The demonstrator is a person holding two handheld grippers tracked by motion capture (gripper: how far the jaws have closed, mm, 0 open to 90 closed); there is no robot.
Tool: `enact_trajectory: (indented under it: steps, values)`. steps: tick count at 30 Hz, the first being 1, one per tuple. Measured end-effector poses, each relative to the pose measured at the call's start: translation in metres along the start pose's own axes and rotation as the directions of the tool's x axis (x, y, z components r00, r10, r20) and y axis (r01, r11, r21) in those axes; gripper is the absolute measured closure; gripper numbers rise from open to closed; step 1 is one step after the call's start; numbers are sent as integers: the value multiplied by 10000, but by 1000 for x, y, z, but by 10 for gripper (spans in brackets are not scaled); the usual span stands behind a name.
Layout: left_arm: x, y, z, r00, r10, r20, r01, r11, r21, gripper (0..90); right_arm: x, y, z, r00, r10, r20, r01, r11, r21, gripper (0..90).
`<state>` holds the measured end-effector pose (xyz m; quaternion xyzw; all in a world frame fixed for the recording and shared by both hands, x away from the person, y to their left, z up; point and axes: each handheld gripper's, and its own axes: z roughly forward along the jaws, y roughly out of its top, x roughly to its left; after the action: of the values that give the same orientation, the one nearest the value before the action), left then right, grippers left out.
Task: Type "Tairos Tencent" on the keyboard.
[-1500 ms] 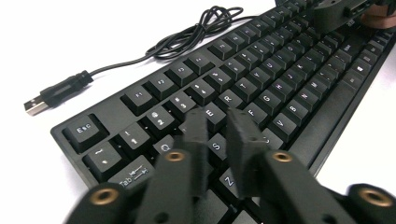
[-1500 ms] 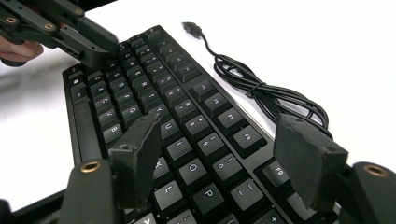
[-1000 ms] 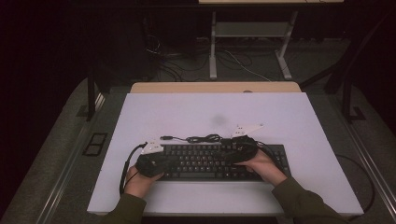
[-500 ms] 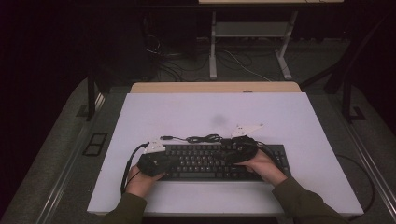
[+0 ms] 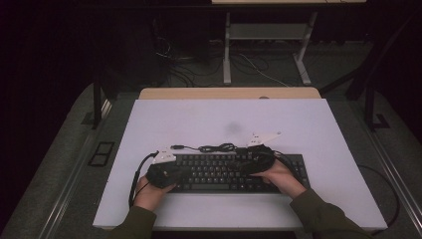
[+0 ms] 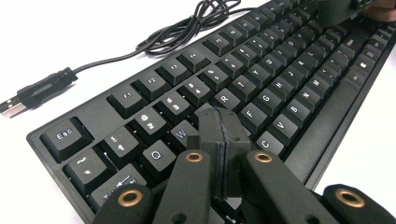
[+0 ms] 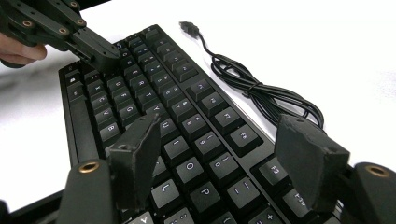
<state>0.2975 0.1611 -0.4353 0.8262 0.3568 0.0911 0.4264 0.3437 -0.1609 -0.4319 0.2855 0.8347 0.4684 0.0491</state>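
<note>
One black keyboard [image 5: 226, 172] is lying near the front edge of the white table [image 5: 209, 119], with its single cable [image 5: 214, 147] coiled just behind it and ending in one USB plug [image 6: 39, 91]. Two grippers are hovering over the keys. The left gripper [image 6: 223, 128] is sitting with its jaws pressed fully together, the tip over the W, E and R keys. The right gripper [image 7: 219, 149] is standing with its jaws spread wide above the right-hand letter keys, gripping nothing.
</note>
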Motion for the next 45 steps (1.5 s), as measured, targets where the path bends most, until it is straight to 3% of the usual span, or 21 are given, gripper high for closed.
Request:
enact_trajectory:
  steps: [12, 24, 45]
  values:
    - [-1, 1, -2, 9999, -30, 168, 33, 9998, -175, 893, 0, 0, -2, 10000, 8, 61, -8, 10000, 31, 311]
    - [-16, 4, 3, 9975, 273, 652, -262, 9995, -170, 893, -2, -1, -4, 9999, 19, 146, -19, 10000, 47, 311]
    - [-40, 6, 16, 9828, 838, 1644, -862, 9962, 76, 893, -2, -1, -4, 9998, 46, 204, -47, 10000, 24, 311]
